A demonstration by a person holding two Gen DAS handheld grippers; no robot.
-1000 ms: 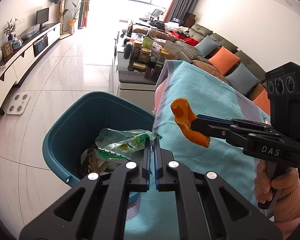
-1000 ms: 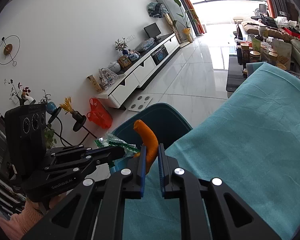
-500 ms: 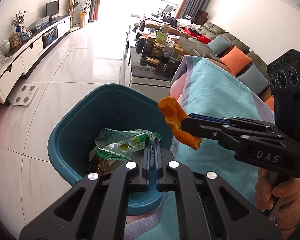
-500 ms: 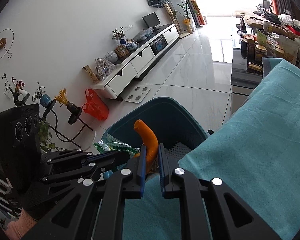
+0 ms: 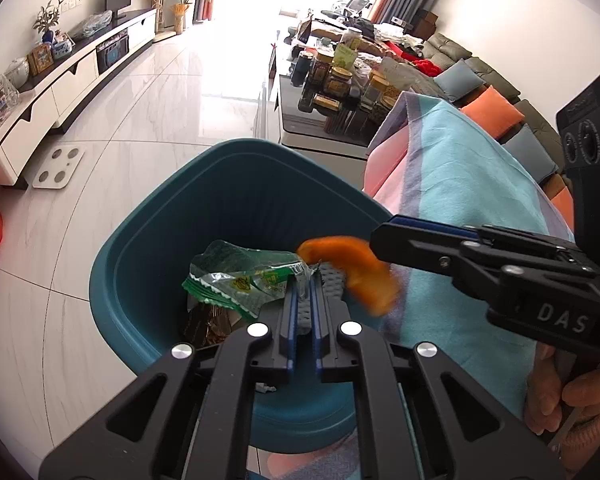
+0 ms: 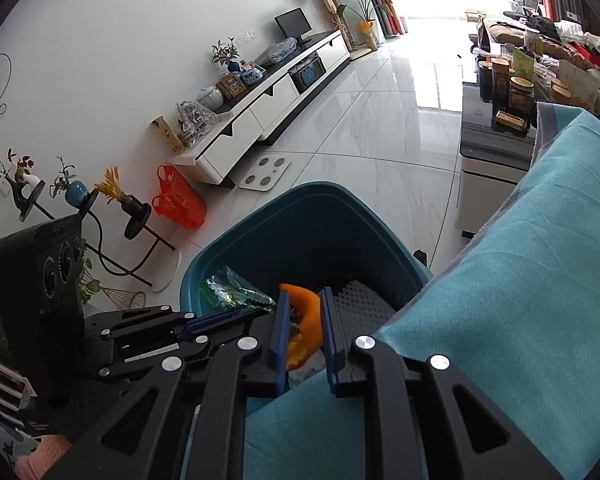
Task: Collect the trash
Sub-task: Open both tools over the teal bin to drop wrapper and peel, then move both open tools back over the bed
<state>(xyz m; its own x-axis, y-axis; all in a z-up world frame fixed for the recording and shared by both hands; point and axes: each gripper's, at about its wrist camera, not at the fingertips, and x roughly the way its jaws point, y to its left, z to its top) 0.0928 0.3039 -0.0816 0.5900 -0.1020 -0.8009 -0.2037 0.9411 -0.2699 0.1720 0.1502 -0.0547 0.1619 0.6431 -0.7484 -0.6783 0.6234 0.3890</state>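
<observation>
A teal trash bin (image 5: 148, 232) (image 6: 260, 232) stands on the floor against the cloth-covered table (image 5: 460, 184). My left gripper (image 5: 306, 280) (image 6: 256, 311) hangs over the bin, its jaws opening. A corner of a green snack wrapper (image 5: 236, 276) (image 6: 228, 290) still lies at its tips, with a slit showing between the pads. My right gripper (image 6: 305, 294) (image 5: 380, 236) is over the bin's table-side rim, its jaws opening too. A piece of orange peel (image 6: 304, 316) (image 5: 356, 268) sits loose between its pads and looks blurred in the left wrist view. Older trash lies in the bin.
The teal cloth (image 6: 500, 280) drapes over the table edge beside the bin. Beyond stand a low table crowded with jars (image 5: 336, 80), a white TV cabinet (image 5: 60, 92), a floor scale (image 5: 58, 166), an orange bag (image 6: 180, 200) and a sofa (image 5: 496, 112). A hand (image 5: 560, 396) holds the right gripper.
Both grippers have moved from above the cloth to over the bin and sunk closer. Both pairs of pads have parted. The peel has slipped lower and gone blurred.
</observation>
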